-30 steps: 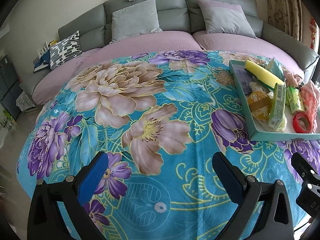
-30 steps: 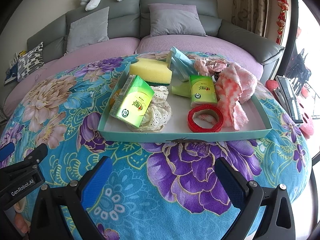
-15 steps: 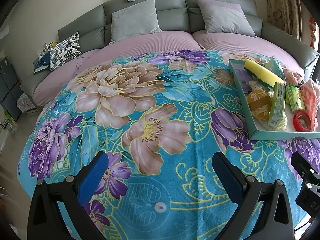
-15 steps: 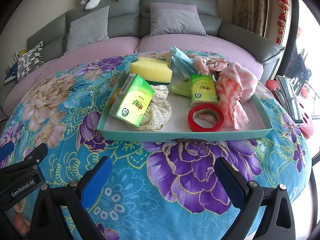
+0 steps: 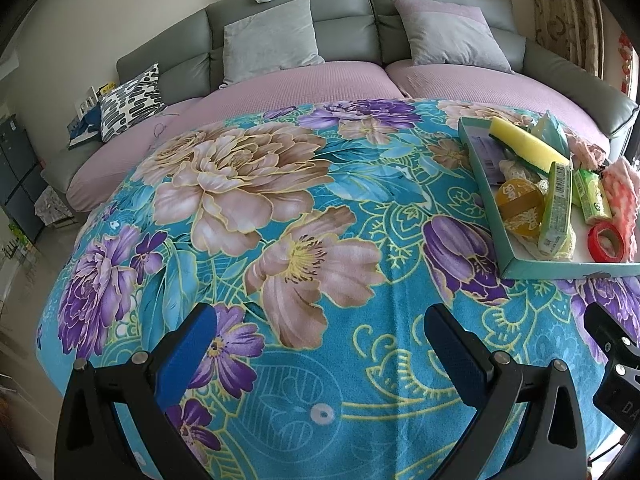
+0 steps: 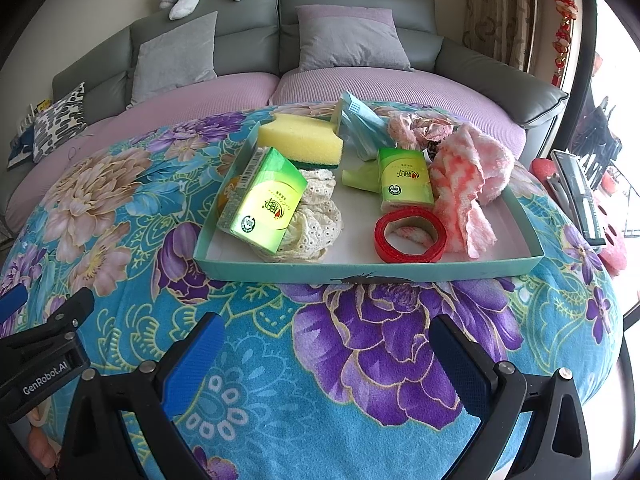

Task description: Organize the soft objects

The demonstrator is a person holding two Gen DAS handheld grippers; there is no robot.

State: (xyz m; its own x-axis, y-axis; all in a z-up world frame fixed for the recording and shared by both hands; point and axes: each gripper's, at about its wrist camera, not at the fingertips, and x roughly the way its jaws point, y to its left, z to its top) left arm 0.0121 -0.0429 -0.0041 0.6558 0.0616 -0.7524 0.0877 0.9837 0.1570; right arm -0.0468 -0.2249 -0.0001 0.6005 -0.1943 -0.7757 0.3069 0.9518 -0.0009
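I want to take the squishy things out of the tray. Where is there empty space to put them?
The flowered blanket is bare all along the tray's left side, up to the purple cushions. Another bare strip lies between the tray's front wall and the right claw. Inside, the tray is crowded; only small white gaps near the red ribbon ring.

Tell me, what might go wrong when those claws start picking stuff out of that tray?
The tissue pack leans on the lace cloth, so pulling either could topple the other. The pink towel drapes near the red tape ring and might drag it. The tray could slide on the soft blanket.
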